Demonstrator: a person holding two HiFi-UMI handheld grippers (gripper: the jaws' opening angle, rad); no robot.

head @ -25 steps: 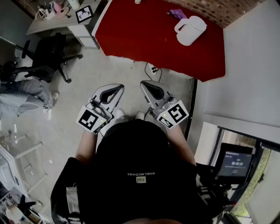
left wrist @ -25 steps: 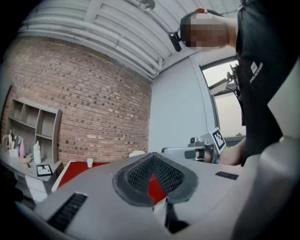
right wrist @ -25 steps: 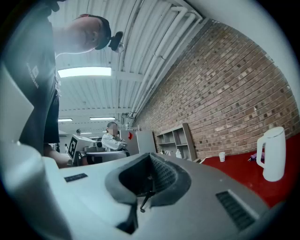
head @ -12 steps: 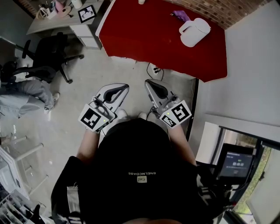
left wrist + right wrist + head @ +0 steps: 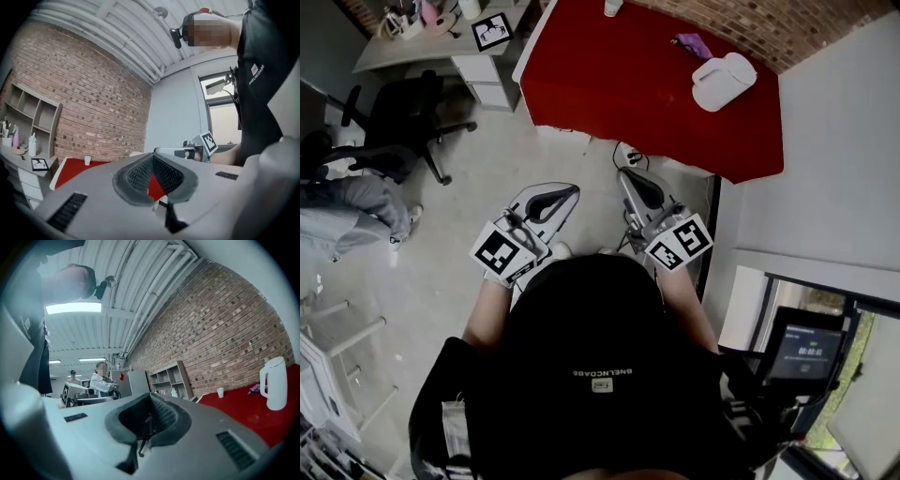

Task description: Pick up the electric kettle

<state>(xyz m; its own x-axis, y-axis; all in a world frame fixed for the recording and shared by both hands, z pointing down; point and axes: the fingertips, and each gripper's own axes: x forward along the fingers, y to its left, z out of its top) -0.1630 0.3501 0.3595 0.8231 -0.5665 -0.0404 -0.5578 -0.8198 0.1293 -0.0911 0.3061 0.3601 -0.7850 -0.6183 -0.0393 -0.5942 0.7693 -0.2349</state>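
Red counter (image 5: pixel 619 75) up top, a purple scrap (image 5: pixel 692 42) and a small white cup (image 5: pixel 613 7) on it, well apart. Brick wall (image 5: pixel 787 23) behind. Black office chair (image 5: pixel 394 122) off left, power strip (image 5: pixel 630 155) on the floor, lit monitor (image 5: pixel 807 352) lower right.

Bright even light, ceiling lamp (image 5: pixel 73 308) glaring, fisheye corners dark.
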